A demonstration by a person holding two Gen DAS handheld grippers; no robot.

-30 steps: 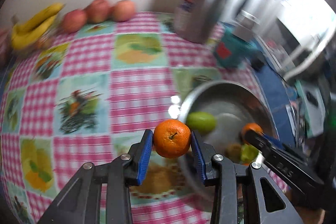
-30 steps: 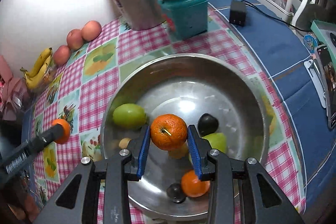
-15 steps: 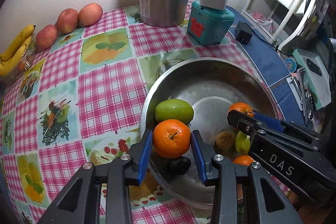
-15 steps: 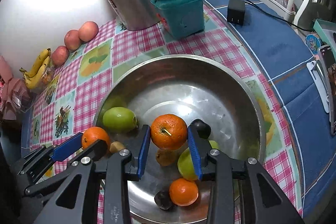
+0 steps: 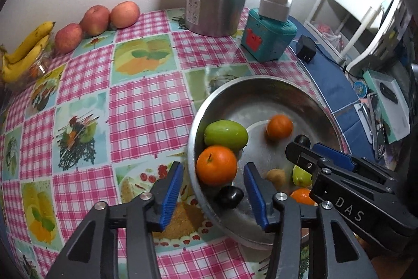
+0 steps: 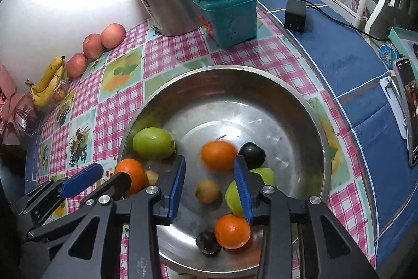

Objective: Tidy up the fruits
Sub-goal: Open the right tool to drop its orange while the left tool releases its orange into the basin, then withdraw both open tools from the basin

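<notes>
Left wrist view first: the left gripper [image 5: 213,196] has its jaws opening, and the orange [image 5: 216,165] between them sits clear of both blue pads, resting just inside the near-left rim of the steel bowl [image 5: 261,80], right beside the big green fruit [image 5: 226,135]. So this reads to me as the let-go part of dropping fruit into the bowl. Tip for doing it well: let the pads spread fully before pulling the hand back, then lift straight out so a pad doesn't clip the orange and nudge it over the rim, since it's parked close to the edge. A dark plum [image 5: 231,196] lies just below the orange, so don't dip lower.

Right wrist view: the right gripper [image 6: 210,183] is also opening, nothing pinched. A blurred second orange [image 6: 219,155] lies near the bowl's middle, beyond the pad tips, looking like it's rolling. A small brown fruit [image 6: 208,190] sits between the pads lower down in the bowl, untouched. I'd hold that hand steady until the orange settles, then back out upward, away from the bowl floor, so neither finger bumps the pale green fruit [image 6: 232,196] behind the right-hand pad.
</notes>
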